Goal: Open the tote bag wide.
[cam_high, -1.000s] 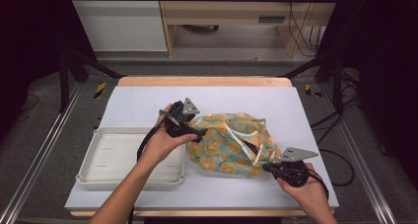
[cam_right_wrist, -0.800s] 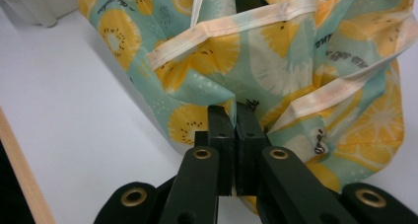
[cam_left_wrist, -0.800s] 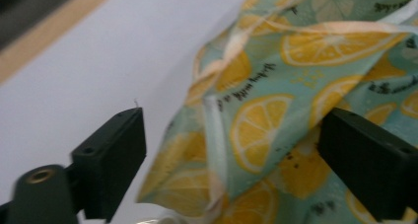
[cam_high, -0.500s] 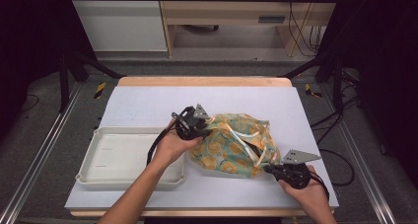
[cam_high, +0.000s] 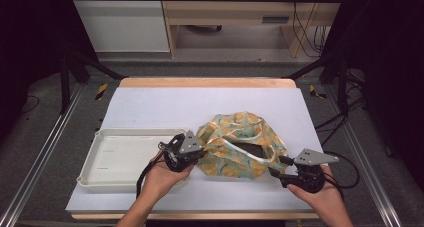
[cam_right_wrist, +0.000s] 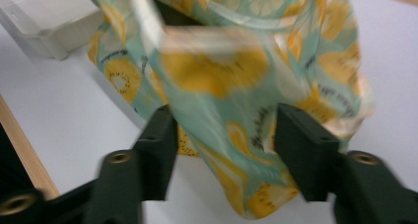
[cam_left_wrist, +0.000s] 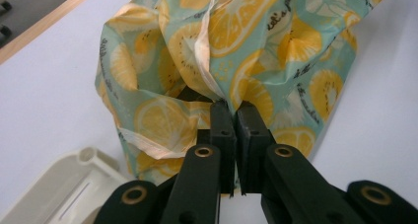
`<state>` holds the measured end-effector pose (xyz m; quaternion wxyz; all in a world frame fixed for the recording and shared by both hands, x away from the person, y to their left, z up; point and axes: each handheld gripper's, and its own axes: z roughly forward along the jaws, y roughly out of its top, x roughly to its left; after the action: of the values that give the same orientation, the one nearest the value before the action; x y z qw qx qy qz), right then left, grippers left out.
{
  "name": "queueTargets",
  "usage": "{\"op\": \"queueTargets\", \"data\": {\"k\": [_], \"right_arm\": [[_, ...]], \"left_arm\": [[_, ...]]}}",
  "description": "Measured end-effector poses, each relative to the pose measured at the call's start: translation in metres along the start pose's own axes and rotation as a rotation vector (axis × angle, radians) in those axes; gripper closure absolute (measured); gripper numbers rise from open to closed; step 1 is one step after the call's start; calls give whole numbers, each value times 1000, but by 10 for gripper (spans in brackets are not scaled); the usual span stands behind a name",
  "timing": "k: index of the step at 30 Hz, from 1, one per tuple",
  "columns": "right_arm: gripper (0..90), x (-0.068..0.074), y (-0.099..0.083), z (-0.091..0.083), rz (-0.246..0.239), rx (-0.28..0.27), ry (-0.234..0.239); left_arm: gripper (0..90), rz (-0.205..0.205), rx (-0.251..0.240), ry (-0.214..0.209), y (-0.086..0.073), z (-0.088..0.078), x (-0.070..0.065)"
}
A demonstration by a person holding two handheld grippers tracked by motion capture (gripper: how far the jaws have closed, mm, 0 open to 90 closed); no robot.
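Left gripper (cam_left_wrist: 230, 108): pinched tight on edge of teal cloth bag with orange-slice print (cam_high: 240, 149), centre frame.
Right gripper (cam_high: 276, 166): jaws just opened, cloth loose between, lower right of bag.
Bag axis: left-right, between both.

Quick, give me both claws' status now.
Left claw: shut on the fruit-print bag.
Right claw: open, jaws just opened, bag cloth between them.

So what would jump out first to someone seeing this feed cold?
The lemon-print fabric bag, crumpled mid-table with its mouth gaping, draws the eye first. The left gripper is shut on the bag's left edge, while the right gripper at its right side has just been opening, jaws apart with fabric loose between them. A white plastic tray sits to the left of the bag.
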<state>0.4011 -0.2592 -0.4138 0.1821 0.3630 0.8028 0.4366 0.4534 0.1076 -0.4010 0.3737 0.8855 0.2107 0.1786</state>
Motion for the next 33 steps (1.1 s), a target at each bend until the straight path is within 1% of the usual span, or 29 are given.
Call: {"op": "queueTargets", "data": {"k": [3, 4, 5, 6, 7, 9, 10, 11, 12, 14, 15, 16, 17, 18, 19, 20, 21, 22, 23, 24, 25, 26, 27, 28, 29, 30, 31, 32, 33], "right_arm": [[267, -3, 10, -9, 1, -11, 5], [249, -9, 23, -13, 5, -22, -1], [249, -9, 23, -13, 5, -22, -1], [258, -15, 35, -11, -2, -20, -25], [258, -15, 35, -11, -2, -20, -25], [283, -24, 53, 1, -1, -1, -42], [302, -31, 67, 17, 1, 20, -46], [302, -31, 67, 17, 1, 20, -46], [320, -37, 79, 37, -6, 66, -57], [330, -41, 86, 55, -10, 116, -59], [330, -41, 86, 55, -10, 116, -59], [346, -45, 90, 69, -2, 155, -65], [346, -45, 90, 69, -2, 155, -65], [489, -46, 93, 82, -5, 196, -51], [557, -46, 93, 86, -14, 210, -39], [557, -46, 93, 86, -14, 210, -39], [665, -45, 94, 88, -20, 222, -32], [812, -41, 97, 83, -22, 184, -36], [812, -41, 97, 83, -22, 184, -36], [877, -35, 100, 73, -27, 130, -14], [877, -35, 100, 73, -27, 130, -14], [891, -20, 102, 52, -46, 54, 3], [891, -20, 102, 52, -46, 54, 3], [895, -14, 102, 44, -51, 26, 12], [897, -4, 100, 31, -58, -19, 26], [899, 12, 93, 11, -76, -71, 44], [900, 19, 89, 2, -81, -97, 57], [900, 26, 83, -6, -85, -120, 79], [900, 34, 77, -13, -89, -134, 92]], "left_arm": [[893, -2, -11, -24, -1, -2, -1], [897, 15, -1, -30, -1, -1, -3], [900, 15, -1, -30, -1, -1, -3], [900, 25, 11, -22, -1, 0, -4], [900, 25, 11, -22, -1, 0, -4], [900, 15, 14, -28, -1, 2, -3], [900, 12, 20, -22, -1, 1, -3], [900, 12, 20, -22, -1, 1, -3], [900, 2, 11, -20, -2, -1, -4], [900, 5, 8, -24, -2, -4, -6], [900, 5, 8, -24, -2, -4, -6], [900, 10, 5, -32, -3, -7, -8], [900, 10, 5, -32, -3, -7, -8], [900, 15, 9, -35, -3, -8, -8], [900, 18, 9, -34, -3, -9, -9], [900, 19, 12, -37, -3, -10, -9], [900, 19, 13, -36, -4, -11, -9], [900, 23, 26, -31, -5, -11, -9], [900, 23, 26, -31, -5, -11, -9], [900, 22, 28, -29, -6, -11, -9], [900, 20, 33, -21, -7, -10, -8], [900, 12, 40, -11, -9, -7, -6], [900, 12, 40, -11, -9, -7, -6], [900, 8, 40, 3, -9, -5, -5], [900, 6, 38, 17, -8, -3, -4], [900, 2, 35, 33, -7, -1, -3], [900, -1, 36, 72, -5, 3, -1], [900, 6, 37, 96, -3, 4, 0], [900, 24, 48, 122, -1, 6, 1]]}}
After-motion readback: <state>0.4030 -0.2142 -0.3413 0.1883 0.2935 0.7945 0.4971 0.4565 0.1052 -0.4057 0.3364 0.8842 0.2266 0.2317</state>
